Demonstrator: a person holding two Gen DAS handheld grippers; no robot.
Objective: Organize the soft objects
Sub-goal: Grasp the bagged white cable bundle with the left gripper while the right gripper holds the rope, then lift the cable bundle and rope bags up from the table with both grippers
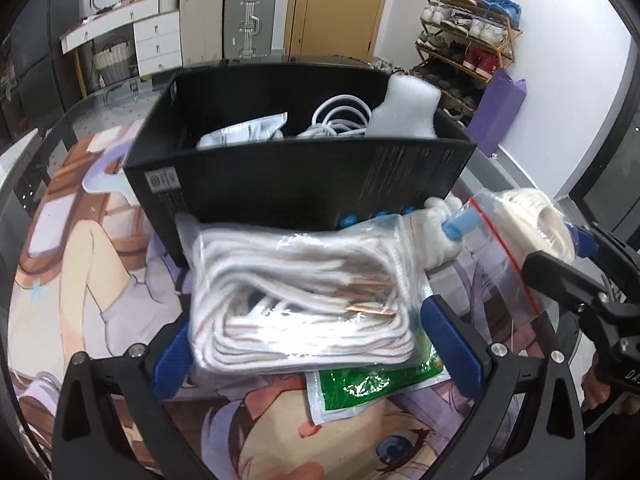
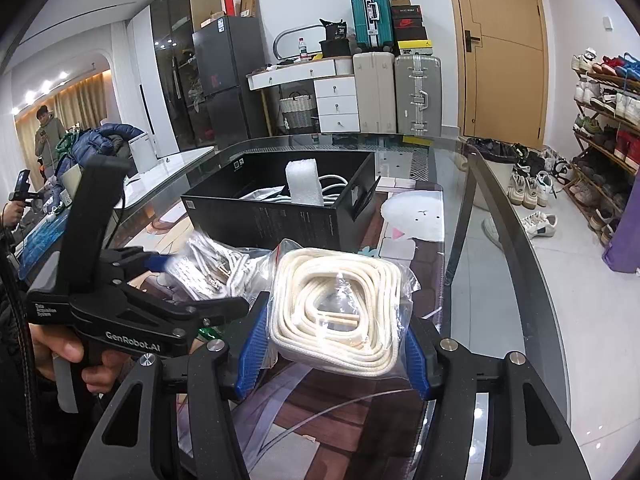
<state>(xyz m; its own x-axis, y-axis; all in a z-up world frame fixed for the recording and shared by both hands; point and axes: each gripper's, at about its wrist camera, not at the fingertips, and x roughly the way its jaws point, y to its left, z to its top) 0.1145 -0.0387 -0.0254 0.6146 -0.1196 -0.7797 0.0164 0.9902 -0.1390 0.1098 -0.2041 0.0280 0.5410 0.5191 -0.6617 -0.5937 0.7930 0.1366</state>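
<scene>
Left wrist view: the left gripper (image 1: 308,344) clamps a clear bag of white cord (image 1: 304,304) just before the black box (image 1: 296,180), above a green packet (image 1: 360,388)

Right wrist view: the right gripper (image 2: 334,348) grips a bagged coil of cream rope (image 2: 340,308) over the glass table (image 2: 500,280)

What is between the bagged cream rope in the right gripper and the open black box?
Nothing visible blocks it. The clear bag of coiled cream rope sits short of the black cardboard box, whose open top has room beside the white foam block.
</scene>
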